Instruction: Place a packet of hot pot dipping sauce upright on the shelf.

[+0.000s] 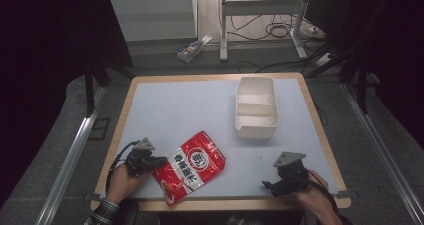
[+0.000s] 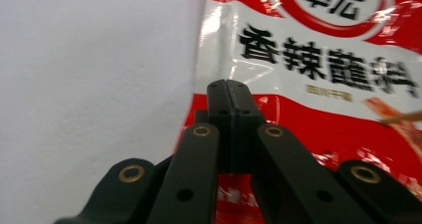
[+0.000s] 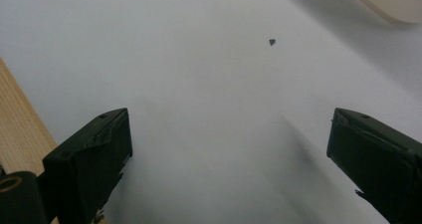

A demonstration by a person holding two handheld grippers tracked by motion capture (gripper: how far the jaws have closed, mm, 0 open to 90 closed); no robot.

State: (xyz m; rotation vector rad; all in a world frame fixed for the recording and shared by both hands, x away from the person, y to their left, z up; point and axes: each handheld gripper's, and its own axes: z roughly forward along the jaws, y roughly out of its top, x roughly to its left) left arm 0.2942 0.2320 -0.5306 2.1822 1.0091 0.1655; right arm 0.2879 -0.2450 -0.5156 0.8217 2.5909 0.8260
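Over on the left, the left hand-held gripper point(image 1: 159, 161) has its jaws pressed together at the edge of the red seasoning packet point(image 1: 192, 166); in the left gripper view the black jaws meet right at the packet's point(image 2: 318, 64) left edge, pinching it. The packet lies flat near the front of the worktop point(image 1: 185, 110), tilted, its bold black characters on a white band. The person's left hand point(image 1: 122, 182) wraps the tool from below, a plaid sleeve point(image 1: 102, 215) behind it.

On the right, the right hand-held gripper point(image 1: 267, 184) sits low near the front right corner, jaws spread wide over bare white surface with nothing between them. A tiny dark speck point(image 3: 272, 42) lies ahead of it. Further back stands a cream divided container point(image 1: 256, 107), well apart from the packet.
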